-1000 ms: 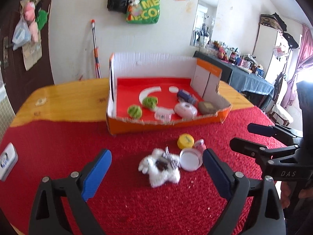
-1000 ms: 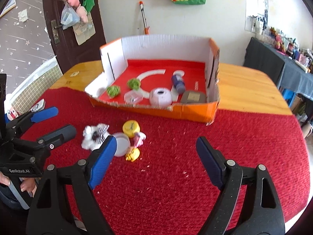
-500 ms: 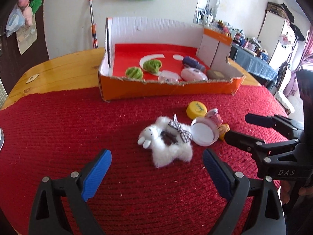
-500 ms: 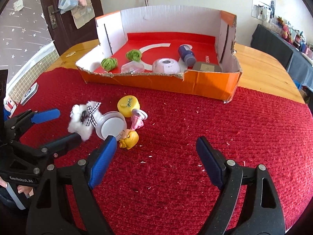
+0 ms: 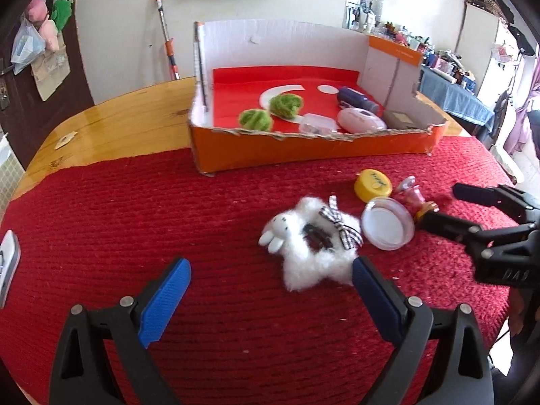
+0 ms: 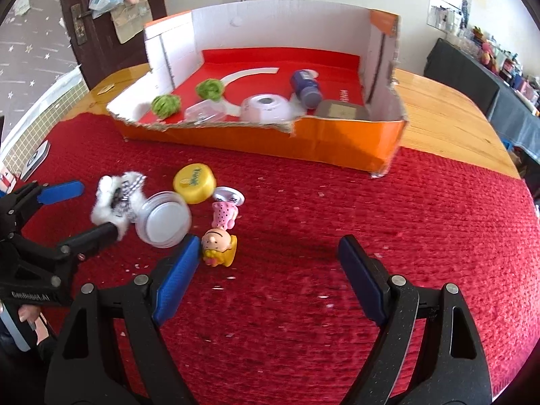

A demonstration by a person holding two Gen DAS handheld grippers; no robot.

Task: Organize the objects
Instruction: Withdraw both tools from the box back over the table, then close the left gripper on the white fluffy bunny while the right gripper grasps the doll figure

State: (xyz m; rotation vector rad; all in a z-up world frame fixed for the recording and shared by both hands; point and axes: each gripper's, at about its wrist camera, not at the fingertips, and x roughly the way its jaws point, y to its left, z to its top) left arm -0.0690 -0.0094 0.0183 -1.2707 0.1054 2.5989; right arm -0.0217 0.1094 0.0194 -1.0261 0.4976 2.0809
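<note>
A white fluffy bunny toy (image 5: 314, 243) with a checked bow lies on the red cloth, just ahead of my open left gripper (image 5: 270, 290); its right side touches the right pad. Beside it lie a clear round jar (image 5: 388, 224), a yellow cap (image 5: 373, 184) and a small doll figure (image 6: 221, 236). My right gripper (image 6: 266, 276) is open; the doll's head sits at its left pad. The bunny (image 6: 114, 199), the jar (image 6: 165, 222) and the cap (image 6: 194, 182) also show in the right wrist view.
An orange cardboard box (image 5: 314, 148) with a red floor stands behind and holds two green pompoms (image 5: 254, 119), a small clear case, a pink round case, a blue bottle (image 6: 305, 87) and a grey box. A wooden table (image 5: 118, 121) lies beyond the cloth. A white device (image 5: 6, 270) lies at the far left.
Both grippers have moved forward and lower toward the loose objects. The bunny now lies at my left gripper's pads and the doll at my right gripper's left pad.
</note>
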